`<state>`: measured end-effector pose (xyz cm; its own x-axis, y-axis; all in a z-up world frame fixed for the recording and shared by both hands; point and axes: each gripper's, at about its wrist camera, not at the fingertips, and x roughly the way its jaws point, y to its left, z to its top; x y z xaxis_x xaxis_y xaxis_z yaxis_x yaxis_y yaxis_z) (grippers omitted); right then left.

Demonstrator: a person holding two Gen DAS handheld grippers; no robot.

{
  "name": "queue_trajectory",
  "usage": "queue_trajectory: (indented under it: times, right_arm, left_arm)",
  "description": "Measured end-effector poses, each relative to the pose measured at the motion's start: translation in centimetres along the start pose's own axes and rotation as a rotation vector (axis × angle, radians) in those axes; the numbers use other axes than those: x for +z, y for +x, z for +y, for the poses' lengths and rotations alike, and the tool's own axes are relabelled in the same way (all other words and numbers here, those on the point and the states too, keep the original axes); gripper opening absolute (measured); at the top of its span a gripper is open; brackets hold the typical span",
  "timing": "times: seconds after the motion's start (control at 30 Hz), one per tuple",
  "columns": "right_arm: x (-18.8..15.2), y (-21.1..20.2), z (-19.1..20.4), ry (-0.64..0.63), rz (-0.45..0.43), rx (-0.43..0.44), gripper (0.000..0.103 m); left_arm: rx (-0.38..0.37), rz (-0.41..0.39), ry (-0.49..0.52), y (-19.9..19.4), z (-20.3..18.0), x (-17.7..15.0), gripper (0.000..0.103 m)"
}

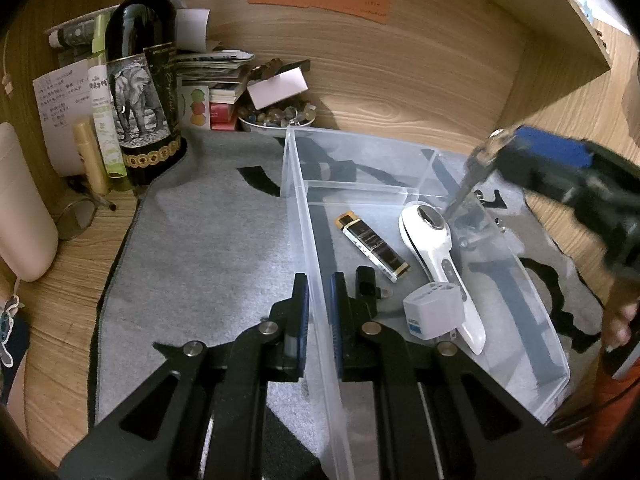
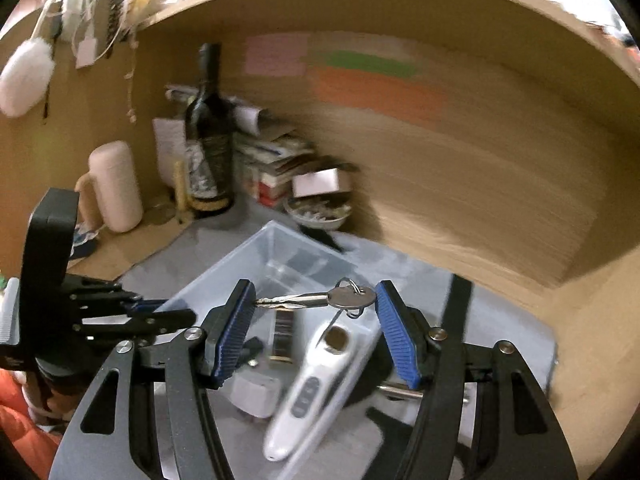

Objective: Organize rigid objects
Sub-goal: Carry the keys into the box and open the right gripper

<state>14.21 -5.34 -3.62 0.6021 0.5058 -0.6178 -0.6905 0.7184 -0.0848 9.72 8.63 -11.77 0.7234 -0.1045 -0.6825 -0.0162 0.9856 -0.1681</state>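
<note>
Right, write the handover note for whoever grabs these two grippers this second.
Left gripper: clamped on the near wall of the clear bin, steadying it.
Right gripper: over the bin, a key spanning its fingers end to end, tip on one pad, head on the other.
In the bin: white handheld device, black-and-gold lighter, white plug adapter, small black piece.
Done: those four binned.
Left: lower and release the key. More metal pieces seem to lie beyond the bin's far side; blurred, so check.

A silver key (image 2: 320, 300) spans crosswise between the right gripper's (image 2: 316, 320) fingers, above a clear bin (image 1: 304, 208). Below it lie a white handheld device (image 2: 316, 380), a black-gold lighter (image 1: 374, 246) and a white adapter (image 1: 434, 314).
</note>
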Motion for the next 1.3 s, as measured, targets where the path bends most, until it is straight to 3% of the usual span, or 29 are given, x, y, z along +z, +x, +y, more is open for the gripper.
queue_trajectory:
  times: [0.33,0.53,0.73,0.9,1.0,1.3]
  right_arm:
    - [-1.7,5.7,1.6,-0.040,0.199,0.084,0.059]
    - [-2.0,6.9,1.3,-0.014,0.264,0.107,0.059]
    - [-1.9,6.1,0.7,-0.002,0.239,0.092,0.068]
    - [-1.6,4.6,0.0,0.010,0.196,0.070,0.069]
    - [-1.5,3.6,-0.6,0.021,0.171,0.063,0.076]
    - [-3.3,1.1,-4.7,0.112,0.172,-0.062,0.080]
  left_arm:
    - [-0.008,0.001,-0.003,0.1,0.1,0.1,0.011]
    - [-0.008,0.001,-0.003,0.1,0.1,0.1,0.011]
    - [-0.008,0.002,-0.005,0.1,0.1,0.1,0.011]
    - [-0.008,0.003,-0.004,0.1,0.1,0.1,0.011]
    - [-0.008,0.002,-0.003,0.1,0.2,0.1,0.011]
    - [-0.008,0.003,-0.003,0.1,0.1,0.1,0.011]
